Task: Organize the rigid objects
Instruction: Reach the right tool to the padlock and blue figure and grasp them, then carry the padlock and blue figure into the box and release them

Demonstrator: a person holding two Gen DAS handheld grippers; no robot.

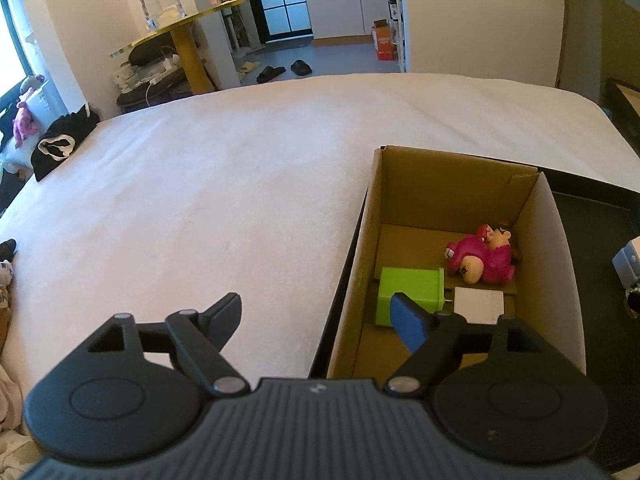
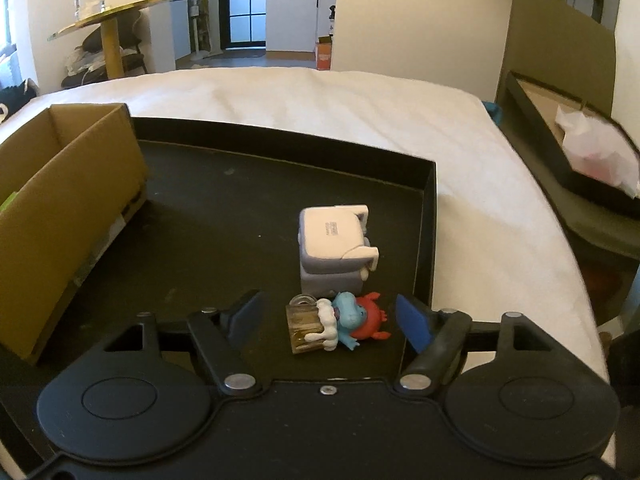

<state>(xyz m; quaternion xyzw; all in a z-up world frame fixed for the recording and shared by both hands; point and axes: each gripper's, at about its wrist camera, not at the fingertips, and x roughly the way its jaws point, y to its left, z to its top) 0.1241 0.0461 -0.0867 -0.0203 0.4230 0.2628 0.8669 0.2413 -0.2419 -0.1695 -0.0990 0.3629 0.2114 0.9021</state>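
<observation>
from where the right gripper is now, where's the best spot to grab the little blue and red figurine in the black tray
Probably across its middle, coming straight down from above. The blue and red figurine lies on its side in the black tray, and the open right gripper already straddles it. Its amber block end looks too wide, and the grey-white box crowds the far side.

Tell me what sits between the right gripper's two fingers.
In the right wrist view, the open right gripper frames a blue-and-red toy figure hugging a small amber bottle, lying on the black tray.
</observation>
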